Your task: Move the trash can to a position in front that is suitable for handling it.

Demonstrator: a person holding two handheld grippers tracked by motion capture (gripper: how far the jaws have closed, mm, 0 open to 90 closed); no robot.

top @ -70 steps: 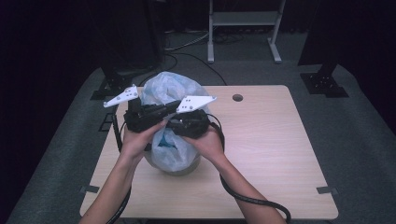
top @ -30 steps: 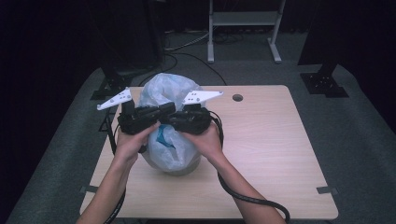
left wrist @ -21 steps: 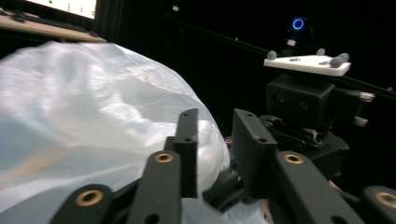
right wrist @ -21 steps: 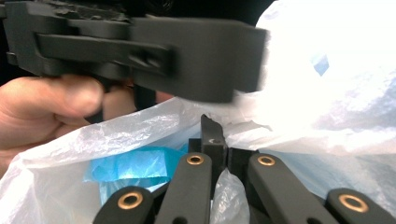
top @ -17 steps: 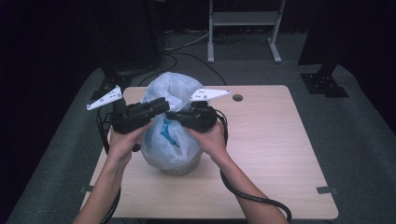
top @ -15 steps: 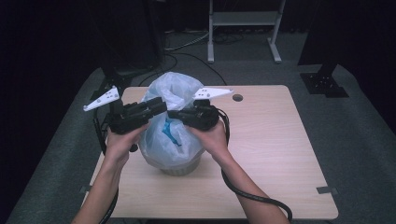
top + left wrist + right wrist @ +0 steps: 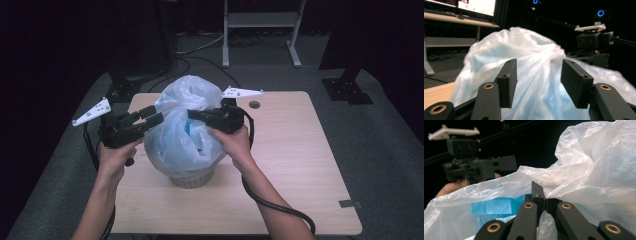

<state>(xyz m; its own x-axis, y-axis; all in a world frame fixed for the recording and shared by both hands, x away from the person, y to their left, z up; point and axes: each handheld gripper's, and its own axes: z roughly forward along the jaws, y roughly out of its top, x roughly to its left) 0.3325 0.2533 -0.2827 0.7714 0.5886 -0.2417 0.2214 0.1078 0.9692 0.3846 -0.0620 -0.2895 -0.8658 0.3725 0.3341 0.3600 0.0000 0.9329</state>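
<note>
Plastic bag [image 7: 185,125], pale and translucent, lines a small bin [image 7: 192,179] near the table's [image 7: 300,165] centre, with something blue [image 7: 495,207] showing inside. The right gripper [image 7: 196,114], at the bag's 2 o'clock, is clenched on a fold of the film. The left gripper [image 7: 156,116], at 9 o'clock, has just been opening; its jaws stand apart and released, with bag film ahead of them but not pinched. To spread the mouth well, the left should re-pinch the rim opposite the right's hold, then both pull apart gently, so the thin plastic does not tear.
</note>
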